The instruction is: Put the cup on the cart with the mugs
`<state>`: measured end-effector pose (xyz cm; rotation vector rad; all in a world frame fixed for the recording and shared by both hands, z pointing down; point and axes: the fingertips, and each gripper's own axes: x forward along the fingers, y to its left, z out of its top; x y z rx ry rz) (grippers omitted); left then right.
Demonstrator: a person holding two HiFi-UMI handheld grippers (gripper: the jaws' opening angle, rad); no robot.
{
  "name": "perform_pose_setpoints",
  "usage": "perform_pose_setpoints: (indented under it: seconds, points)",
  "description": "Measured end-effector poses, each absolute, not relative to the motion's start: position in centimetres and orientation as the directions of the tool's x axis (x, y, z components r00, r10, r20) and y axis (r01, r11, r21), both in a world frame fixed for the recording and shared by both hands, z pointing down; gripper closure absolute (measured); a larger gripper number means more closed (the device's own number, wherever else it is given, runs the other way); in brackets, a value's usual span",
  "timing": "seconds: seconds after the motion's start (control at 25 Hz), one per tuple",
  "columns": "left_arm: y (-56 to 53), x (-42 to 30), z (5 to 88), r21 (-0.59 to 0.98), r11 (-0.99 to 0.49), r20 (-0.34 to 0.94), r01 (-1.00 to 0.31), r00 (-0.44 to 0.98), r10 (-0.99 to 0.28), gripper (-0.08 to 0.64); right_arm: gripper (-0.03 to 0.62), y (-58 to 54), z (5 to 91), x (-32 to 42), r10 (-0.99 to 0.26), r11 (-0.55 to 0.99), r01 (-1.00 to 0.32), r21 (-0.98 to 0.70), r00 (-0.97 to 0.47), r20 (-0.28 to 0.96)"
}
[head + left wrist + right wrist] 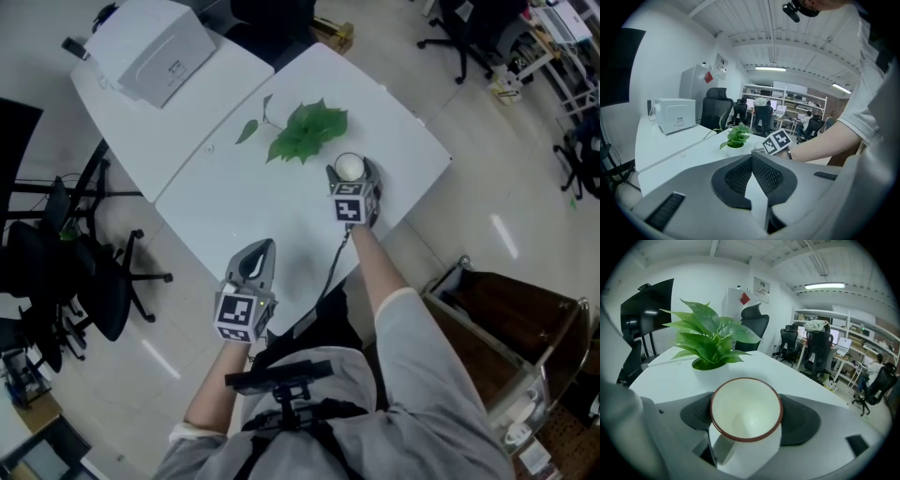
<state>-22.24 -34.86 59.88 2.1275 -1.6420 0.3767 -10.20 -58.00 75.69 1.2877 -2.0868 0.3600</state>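
**Item:** cup (746,408). White, dark red rim, handle on the near lower side in the right gripper view; empty.

**Place:** upright on the white desk (244,187), centre-right of the head view, just beside a potted plant (307,131).

**Handling (judged):** looks ceramic or enamel, so rigid, light to moderate, smooth and liable to slip; would chip if knocked. Best held across the body below the rim, kept level.

**Right gripper (351,172):** spread wide, pads lying against opposite sides of the cup.

**Left gripper (751,157):** closed tip to tip, empty, lower centre of the head view.

**Destination:** probably the cart (506,300), lower right; mugs not clearly seen.
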Motion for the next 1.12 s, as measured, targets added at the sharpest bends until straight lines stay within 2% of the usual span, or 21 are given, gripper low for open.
perform_pose_setpoints:
  seconds: [0.44,0.76,1.12]
  points:
    - [-34.0,-23.5,60.0,0.165,-0.198,0.462,-0.966,0.253,-0.85,0.557,0.181,-57.6,74.1,-10.2,-0.696,0.486,-0.869,0.089,-0.324,0.641]
    - [-33.3,-23.8,58.8,0.169,-0.223,0.436,-0.96,0.276,-0.857,0.557,0.181,-54.3,67.8,-11.5,-0.681,0.54,-0.84,0.045,-0.405,0.61]
    - [-30.7,-24.5,56.2,0.123,-0.329,0.386,-0.936,0.351,-0.853,0.557,0.181,-45.6,58.9,-12.0,-0.663,0.588,-0.809,0.02,-0.468,0.584]
